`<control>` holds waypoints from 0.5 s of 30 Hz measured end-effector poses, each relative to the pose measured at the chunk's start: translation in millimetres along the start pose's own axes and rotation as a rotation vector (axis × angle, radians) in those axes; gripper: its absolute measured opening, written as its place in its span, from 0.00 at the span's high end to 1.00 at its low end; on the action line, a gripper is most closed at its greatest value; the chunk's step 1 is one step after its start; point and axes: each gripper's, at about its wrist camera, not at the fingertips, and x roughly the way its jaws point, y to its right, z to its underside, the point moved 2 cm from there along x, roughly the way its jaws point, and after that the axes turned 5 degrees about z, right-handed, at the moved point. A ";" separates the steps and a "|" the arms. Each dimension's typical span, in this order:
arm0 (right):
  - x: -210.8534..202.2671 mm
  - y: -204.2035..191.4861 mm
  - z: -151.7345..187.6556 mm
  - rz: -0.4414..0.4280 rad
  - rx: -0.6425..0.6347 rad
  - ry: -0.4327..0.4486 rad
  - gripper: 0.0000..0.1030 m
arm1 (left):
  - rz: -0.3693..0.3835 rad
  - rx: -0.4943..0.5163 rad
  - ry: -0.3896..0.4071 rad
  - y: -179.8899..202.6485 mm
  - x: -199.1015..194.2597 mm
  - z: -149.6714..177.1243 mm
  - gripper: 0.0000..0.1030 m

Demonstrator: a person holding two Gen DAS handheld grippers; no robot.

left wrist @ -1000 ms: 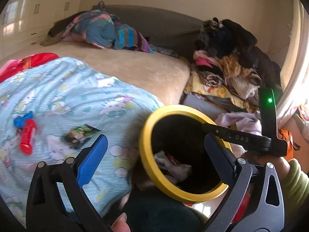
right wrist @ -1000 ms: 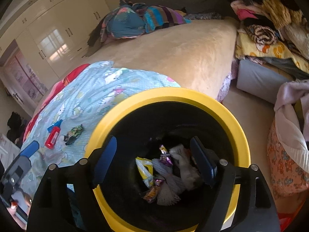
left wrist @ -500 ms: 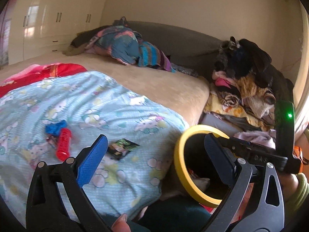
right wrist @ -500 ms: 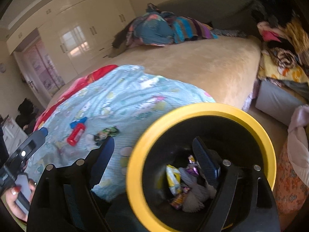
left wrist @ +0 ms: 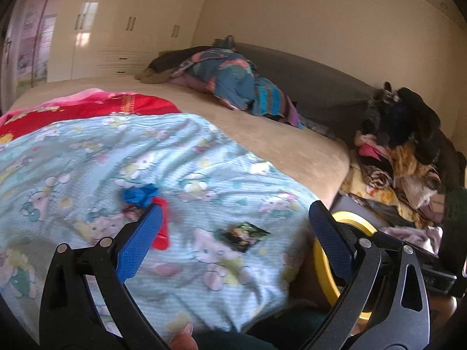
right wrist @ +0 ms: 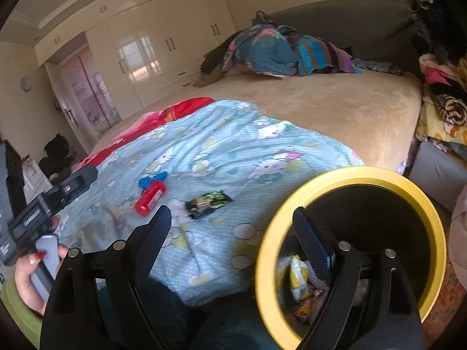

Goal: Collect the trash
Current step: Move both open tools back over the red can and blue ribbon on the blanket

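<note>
Bed (right wrist: 335, 110) fills both views, with a blue cartoon blanket (right wrist: 221, 151) spread across its near half. Bin (right wrist: 350, 175), yellow-rimmed and black inside, stands on the floor at my 4 o'clock in the right wrist view; wrappers already lie in its bottom.

Remaining trash rests on the blanket. Red bottle (right wrist: 150, 198) lies at 11 o'clock from my right tongs (right wrist: 230, 227), long axis running 1 to 7 o'clock, touching a blue scrap (right wrist: 151, 179) at its far end. Dark wrapper (right wrist: 208, 201) lies flat at 12 o'clock, just ahead, long axis roughly 2 to 8 o'clock.

Judgement: the wrapper suits either hand; the bottle sits closer to my left tongs (left wrist: 233, 239).

Both tongs stand released wide, gripping nothing.
</note>
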 end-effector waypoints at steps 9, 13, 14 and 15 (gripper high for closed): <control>26.7 -54.6 1.1 -0.066 -0.114 -0.023 0.19 | -0.104 -0.090 0.021 -57.6 -7.5 -5.1 0.10; 42.1 -80.6 1.2 -0.094 -0.163 -0.038 0.19 | -0.146 -0.127 0.027 -80.6 -11.0 -5.6 0.10; 44.4 -85.5 1.3 -0.101 -0.172 -0.041 0.19 | -0.157 -0.136 0.029 -87.2 -12.0 -5.9 0.10; 47.8 -93.5 1.5 -0.107 -0.188 -0.046 0.19 | -0.170 -0.146 0.031 -94.0 -13.2 -5.9 0.10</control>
